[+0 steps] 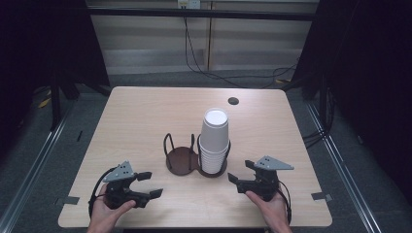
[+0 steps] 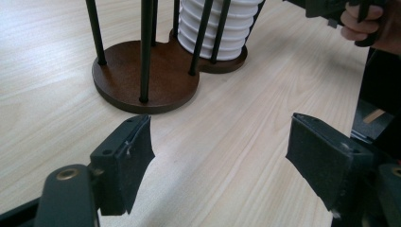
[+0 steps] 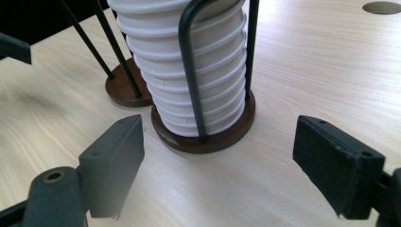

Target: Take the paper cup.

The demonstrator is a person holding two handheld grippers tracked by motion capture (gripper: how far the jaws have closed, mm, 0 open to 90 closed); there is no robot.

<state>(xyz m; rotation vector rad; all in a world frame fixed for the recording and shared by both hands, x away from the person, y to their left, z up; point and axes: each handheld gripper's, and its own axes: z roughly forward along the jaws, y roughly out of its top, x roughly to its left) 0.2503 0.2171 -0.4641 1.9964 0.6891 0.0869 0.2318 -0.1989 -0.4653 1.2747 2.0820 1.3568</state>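
Observation:
A tall stack of white paper cups (image 1: 214, 141) stands upside down in the right ring of a dark two-ring wire holder (image 1: 180, 160) at the table's middle. The holder's left ring is empty. My left gripper (image 1: 153, 184) rests low near the front left, open, its jaws aimed at the holder with bare table between them (image 2: 220, 151). My right gripper (image 1: 240, 171) sits front right, open, just short of the cup stack (image 3: 189, 71). Neither gripper touches the holder base (image 3: 208, 139).
The light wooden table (image 1: 145, 121) has a round cable hole (image 1: 233, 101) behind the cups. Black cables trail on the grey floor beyond the far edge. In the left gripper view, the other hand (image 2: 359, 19) shows at top right.

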